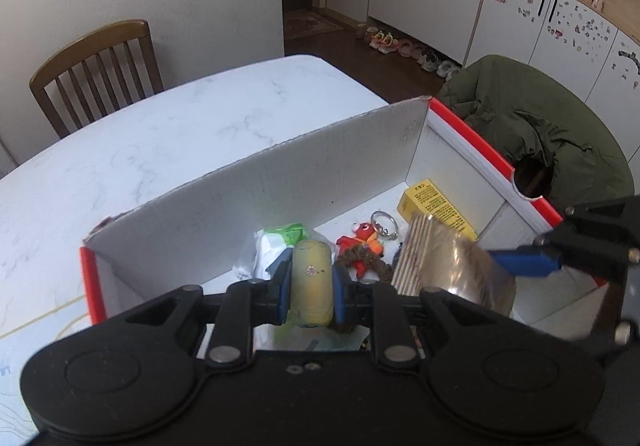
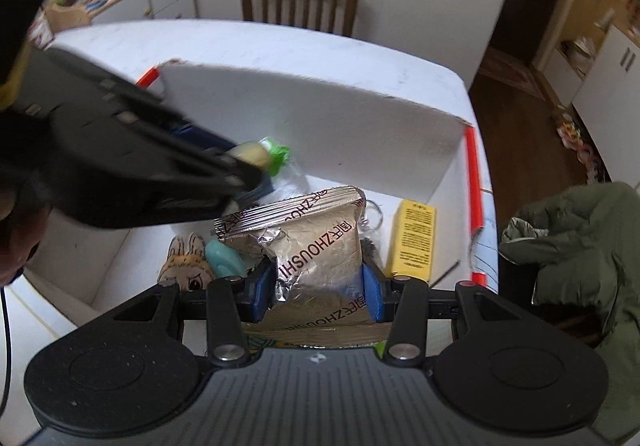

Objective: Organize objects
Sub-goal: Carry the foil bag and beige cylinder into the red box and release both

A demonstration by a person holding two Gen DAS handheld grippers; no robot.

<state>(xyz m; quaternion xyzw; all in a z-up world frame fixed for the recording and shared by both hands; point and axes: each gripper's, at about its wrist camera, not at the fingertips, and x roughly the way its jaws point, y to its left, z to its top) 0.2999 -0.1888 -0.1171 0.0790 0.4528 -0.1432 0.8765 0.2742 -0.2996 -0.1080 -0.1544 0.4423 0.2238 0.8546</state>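
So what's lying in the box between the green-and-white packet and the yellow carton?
In the left wrist view, a red plush keychain with its metal ring lies between the green-and-white packet and the yellow carton.

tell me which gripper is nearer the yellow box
Right. The right gripper, clamping the foil bag, sits just beside the yellow box; the left gripper is across the bin.

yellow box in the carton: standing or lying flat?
Lying flat. The yellow box rests on its broad face on the carton floor by the right wall, printed side up.
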